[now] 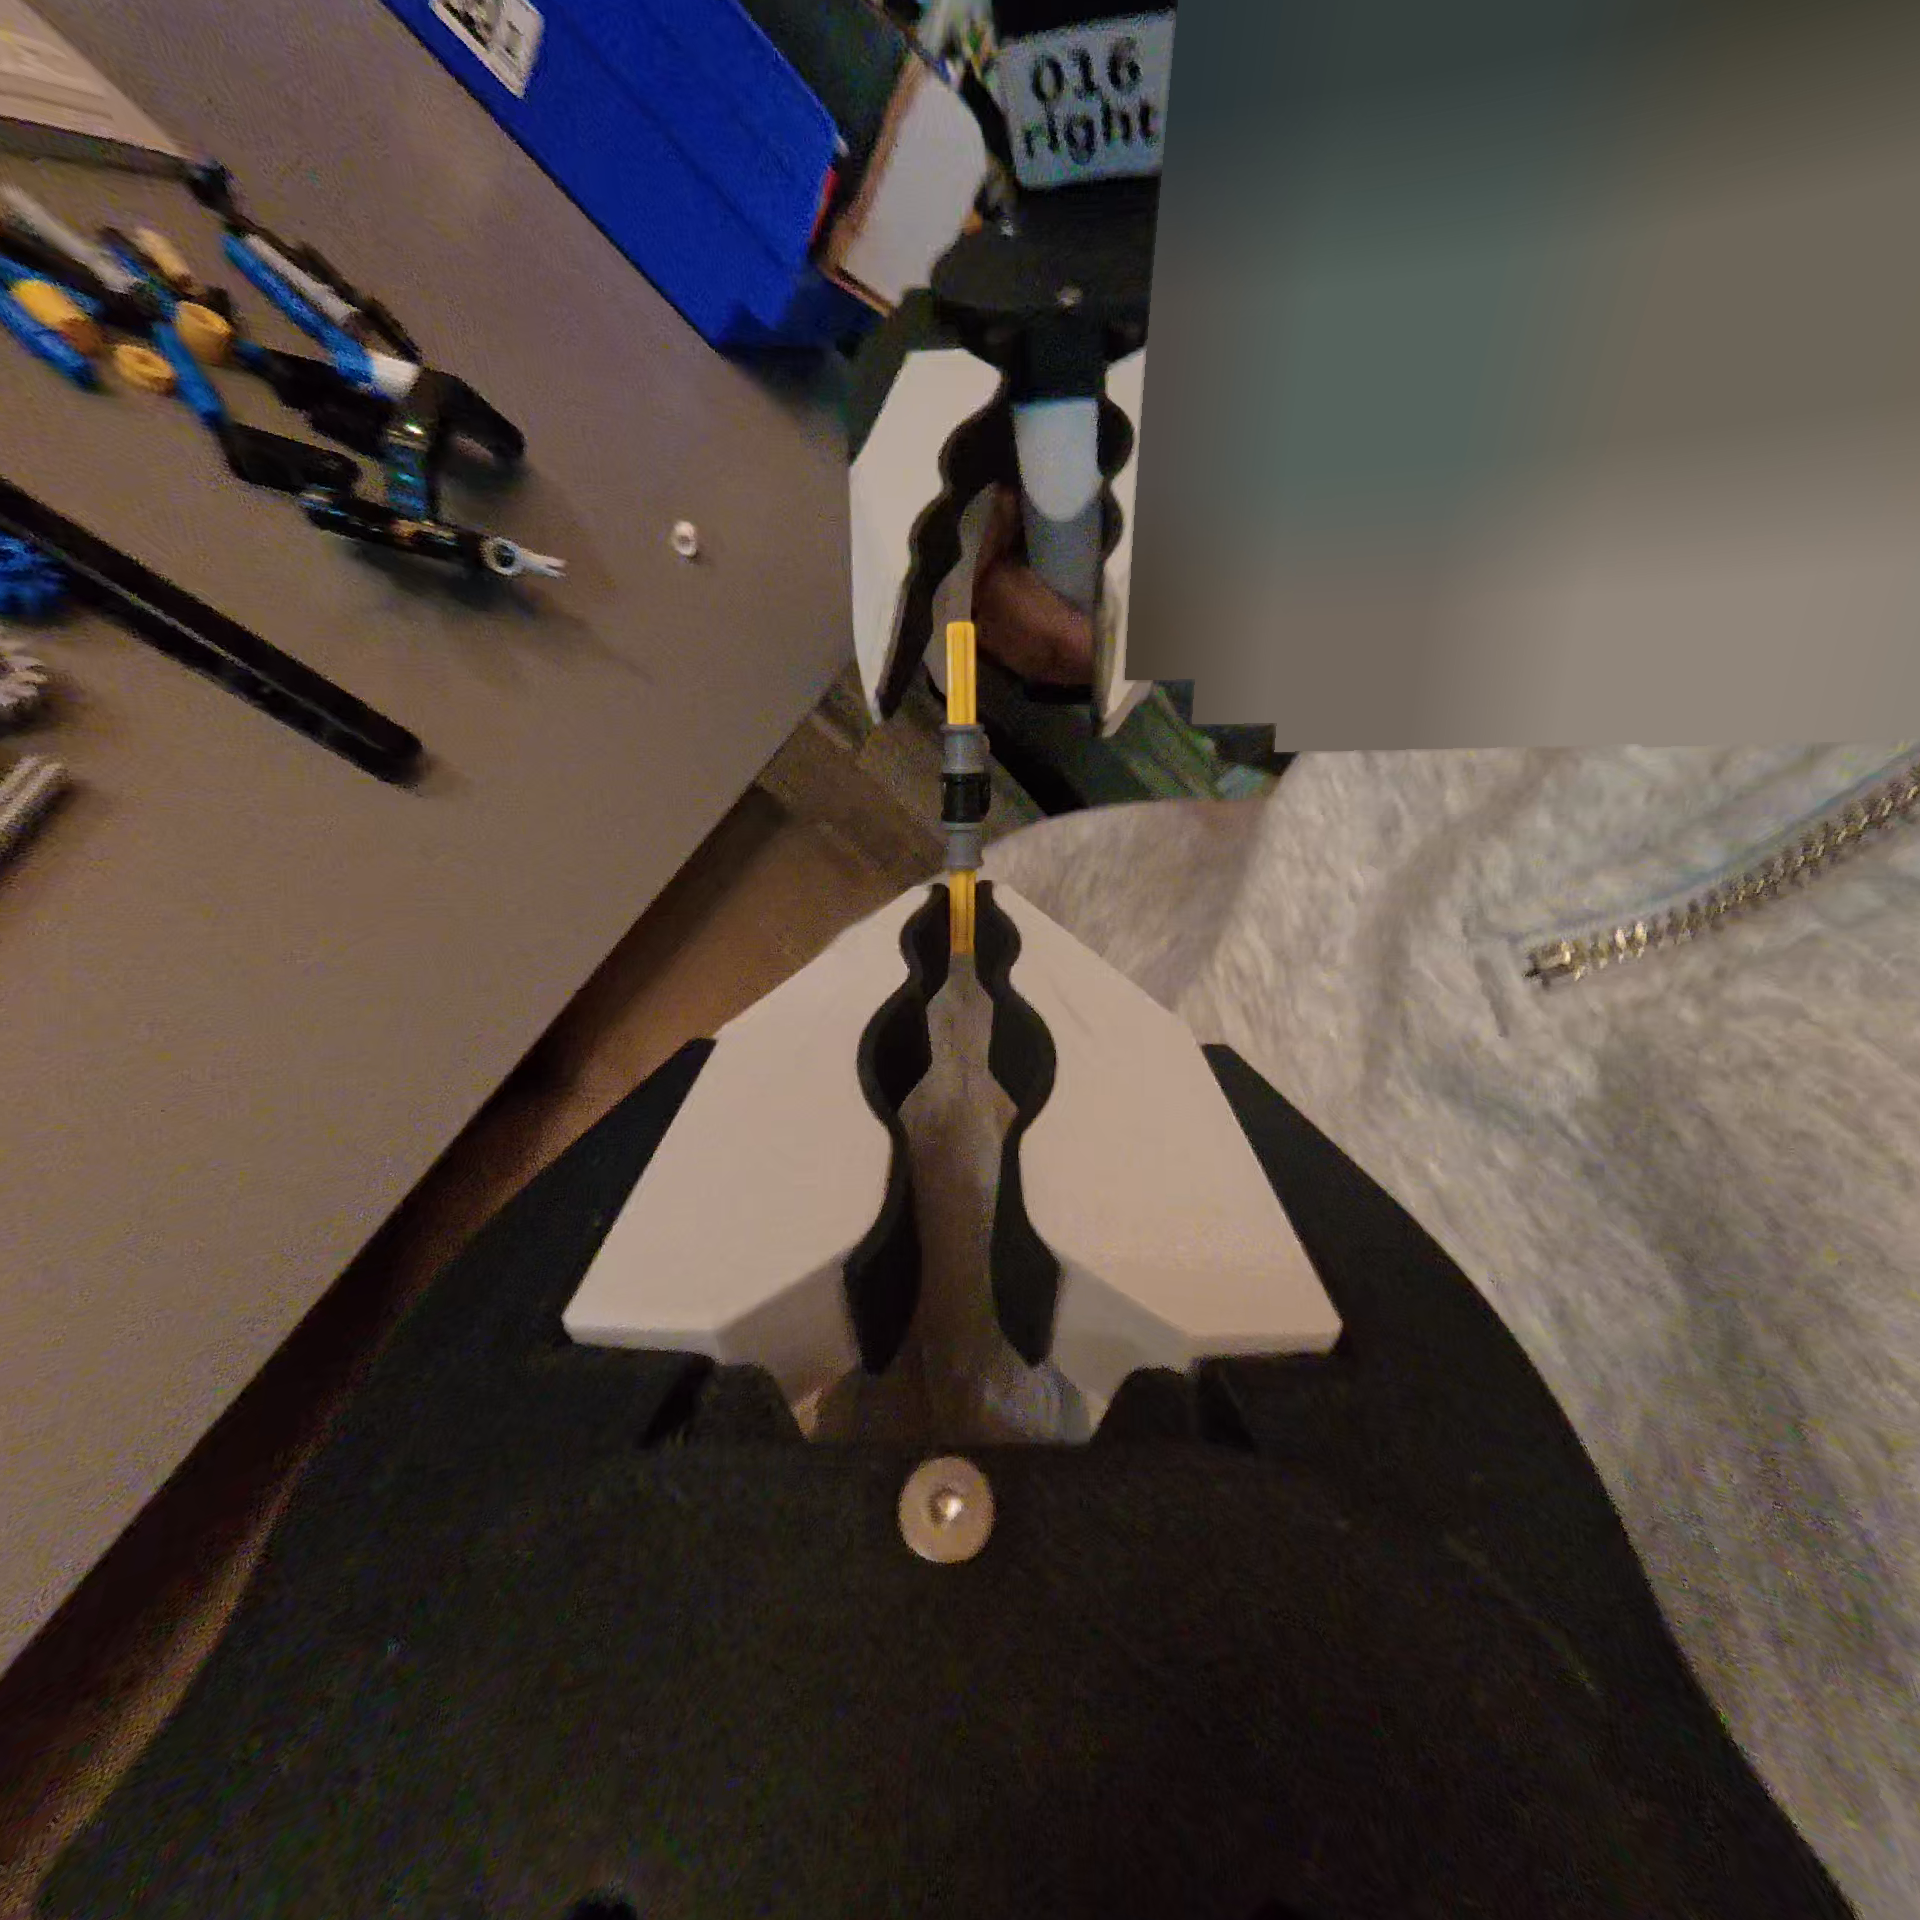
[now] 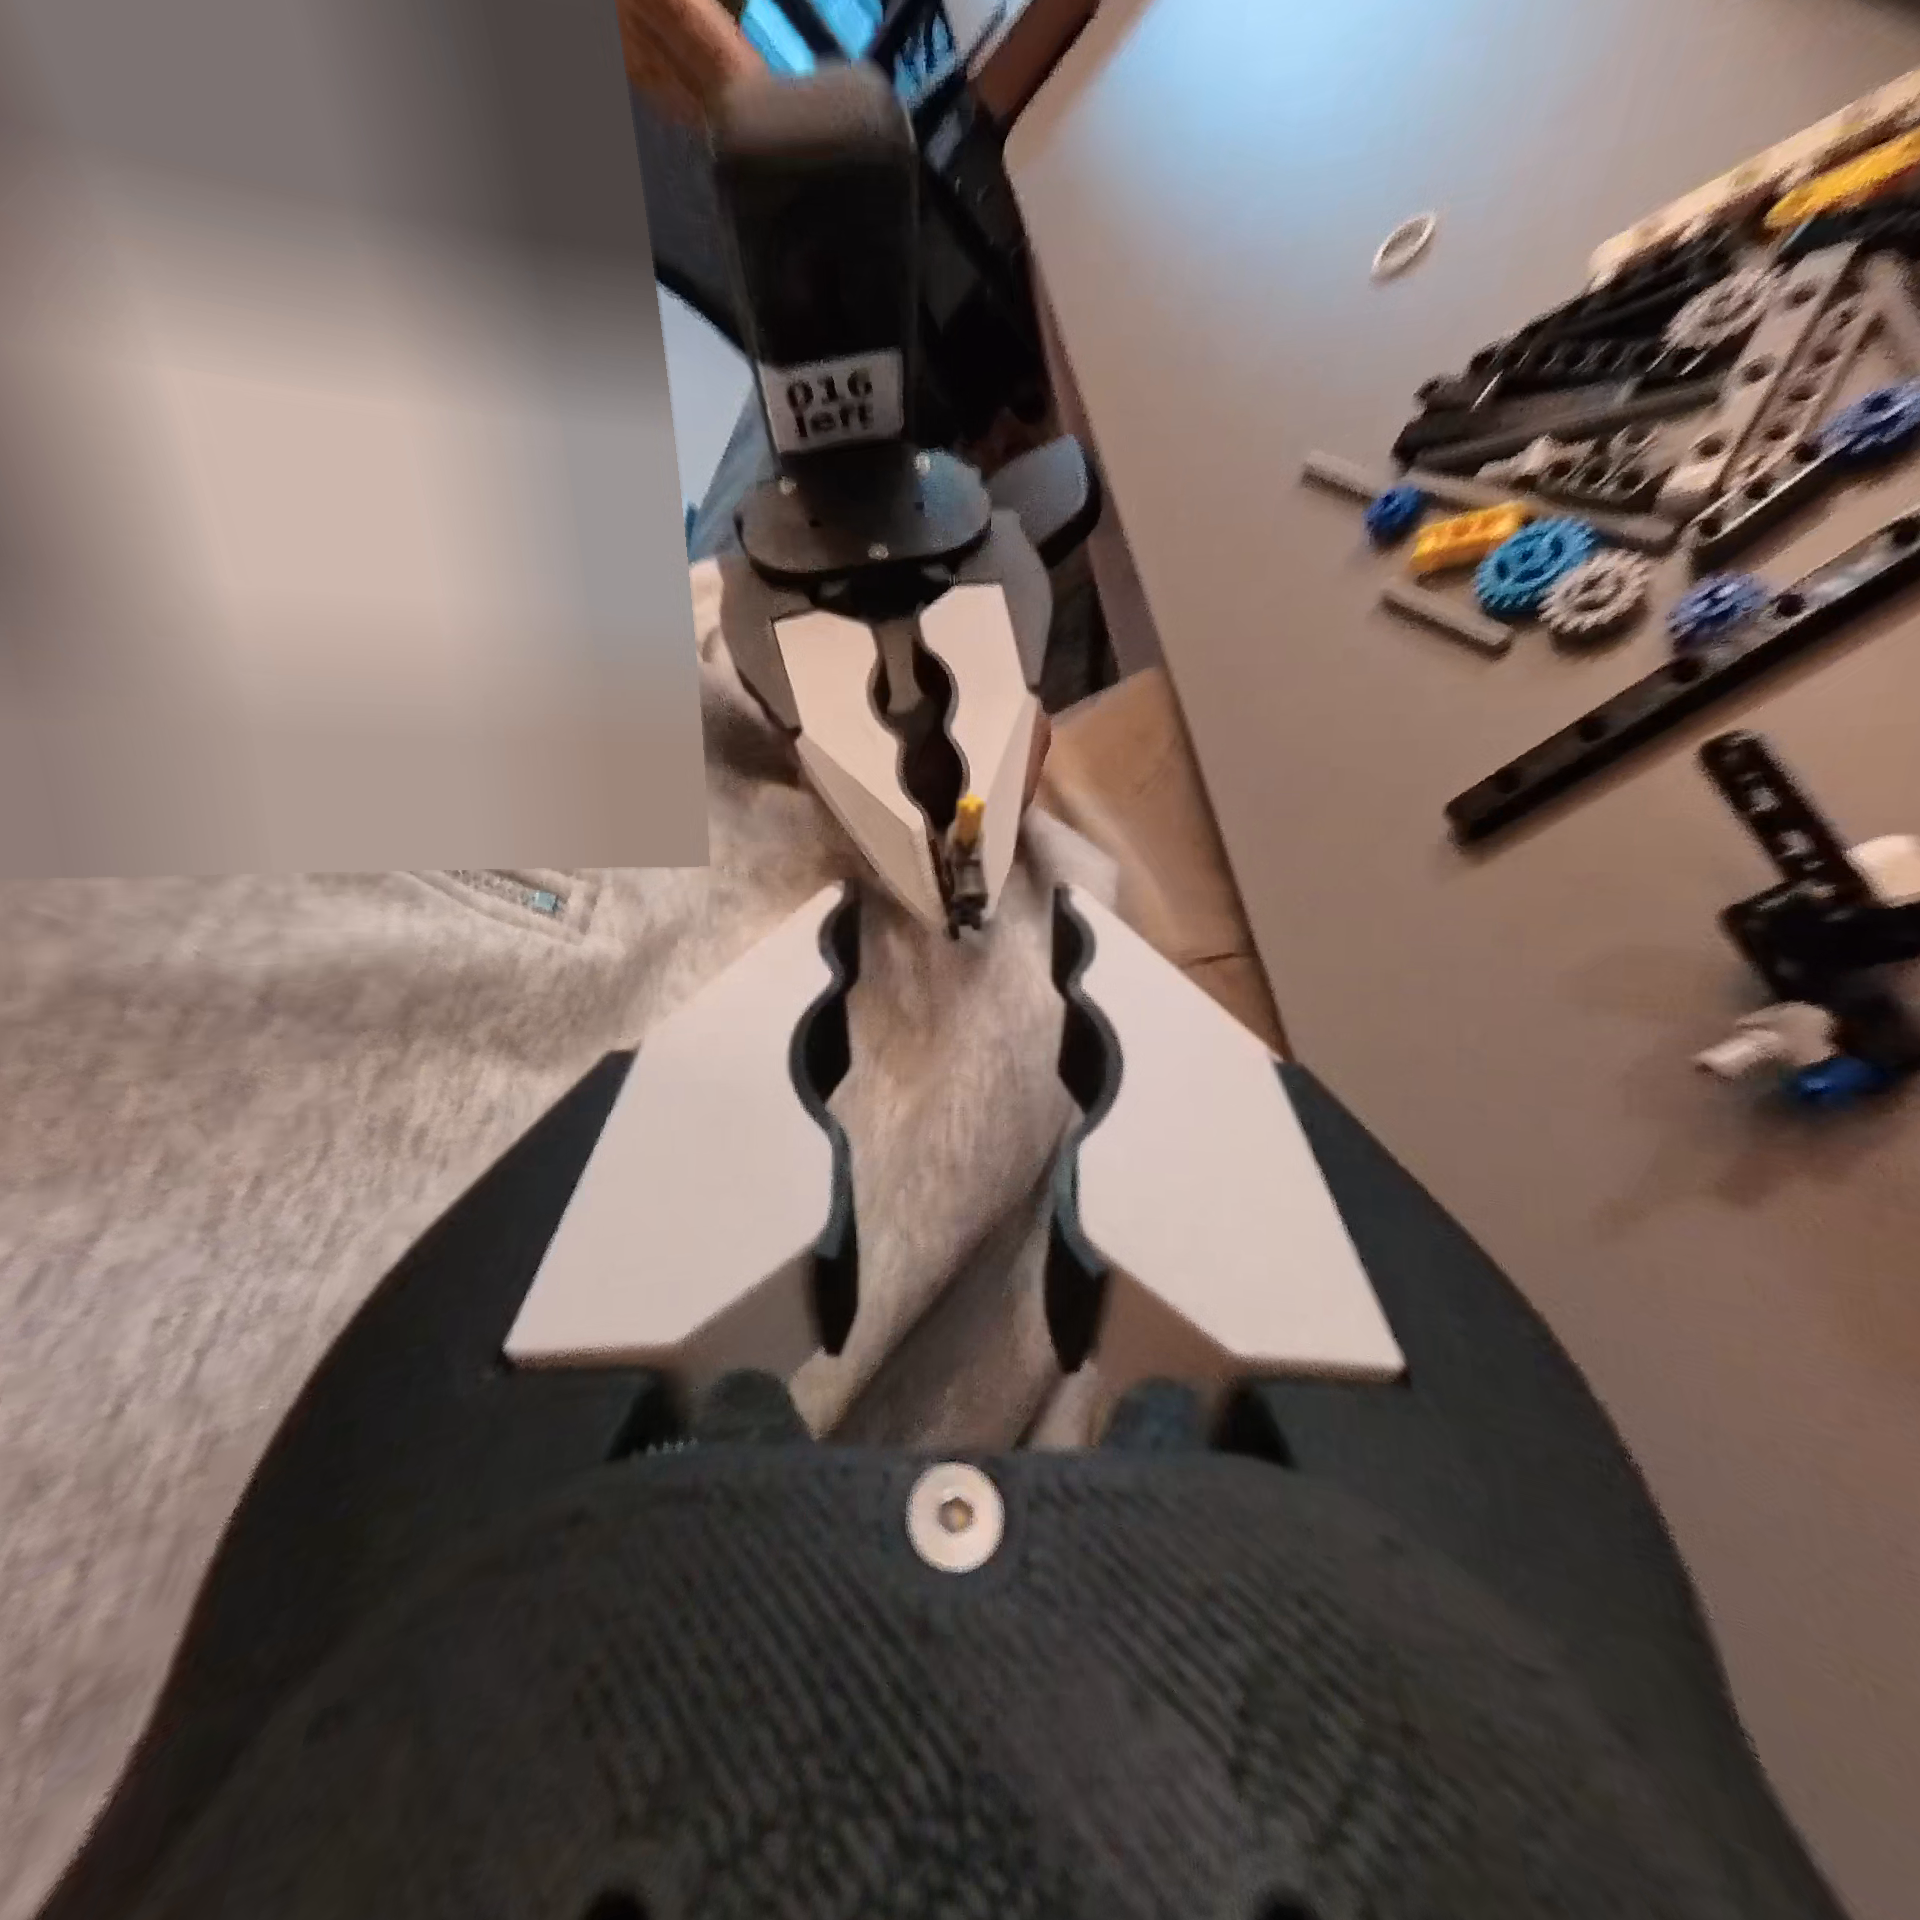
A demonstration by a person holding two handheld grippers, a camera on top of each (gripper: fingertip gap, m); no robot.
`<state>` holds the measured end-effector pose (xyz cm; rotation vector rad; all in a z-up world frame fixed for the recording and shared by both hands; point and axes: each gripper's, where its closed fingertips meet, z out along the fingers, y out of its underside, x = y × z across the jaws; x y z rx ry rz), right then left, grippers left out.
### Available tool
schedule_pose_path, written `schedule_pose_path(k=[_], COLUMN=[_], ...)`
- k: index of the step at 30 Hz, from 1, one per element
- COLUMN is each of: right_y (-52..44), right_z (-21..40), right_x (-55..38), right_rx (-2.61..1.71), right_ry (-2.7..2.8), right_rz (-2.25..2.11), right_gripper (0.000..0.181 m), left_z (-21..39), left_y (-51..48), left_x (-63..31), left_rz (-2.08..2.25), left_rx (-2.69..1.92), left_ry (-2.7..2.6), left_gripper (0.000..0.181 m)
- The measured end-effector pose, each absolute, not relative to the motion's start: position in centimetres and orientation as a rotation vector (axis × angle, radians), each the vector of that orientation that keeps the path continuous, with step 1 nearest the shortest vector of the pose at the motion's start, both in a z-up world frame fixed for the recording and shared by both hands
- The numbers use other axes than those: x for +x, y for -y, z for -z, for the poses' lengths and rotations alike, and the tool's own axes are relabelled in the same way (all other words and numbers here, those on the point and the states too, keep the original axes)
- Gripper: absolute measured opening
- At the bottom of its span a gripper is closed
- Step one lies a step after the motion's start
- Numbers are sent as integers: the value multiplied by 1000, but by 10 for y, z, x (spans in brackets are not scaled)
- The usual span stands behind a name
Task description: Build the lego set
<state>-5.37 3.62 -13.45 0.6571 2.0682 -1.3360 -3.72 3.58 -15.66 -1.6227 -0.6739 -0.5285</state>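
My left gripper [image 1: 961, 920] is shut on the near end of a thin yellow axle [image 1: 961, 675]. The axle carries grey and black bushes [image 1: 961, 795] at its middle and points straight ahead, off the table's edge. My right gripper [image 2: 951, 925] is open and empty, and faces the left one tip to tip. In the right wrist view the left gripper [image 2: 961, 894] holds the axle [image 2: 968, 831] just in front of the right gripper's fingertips [image 2: 831, 935]. In the left wrist view the right gripper [image 1: 997, 712] stands just beyond the axle's far end.
A grey table [image 1: 540, 790] holds a blue and black lego assembly [image 1: 343, 416], a long black beam [image 1: 208, 634] and a blue bin [image 1: 665, 156]. The right wrist view shows gears and beams [image 2: 1621, 499] and a black and white assembly [image 2: 1808, 935]. A person's grey fleece [image 1: 1455, 1195] is close behind. My two grippers' fingertips are within a few centimetres of each other.
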Motion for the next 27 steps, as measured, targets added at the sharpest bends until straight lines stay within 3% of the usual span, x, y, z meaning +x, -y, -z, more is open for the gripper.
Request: schedule_pose_path(k=[12, 16, 21, 27], right_y=[-35, -44, -29, -19], right_z=[98, 108, 117, 117], right_x=[-136, -154, -130, -130], right_rx=[824, 706, 430, 584], right_ry=[-1869, -2147, -2410, -2230], right_rz=[1965, 2242, 2232, 2177], right_gripper=[39, 40, 29, 23], left_z=[130, 134, 140, 146], left_y=[-20, -19, -22, -25], left_x=[-124, -126, -115, -119], left_rz=[599, 696, 656, 438], left_rx=[-1300, -1290, -1325, -1450], left_ry=[800, 798, 784, 747], left_gripper=[1, 1, 1, 1])
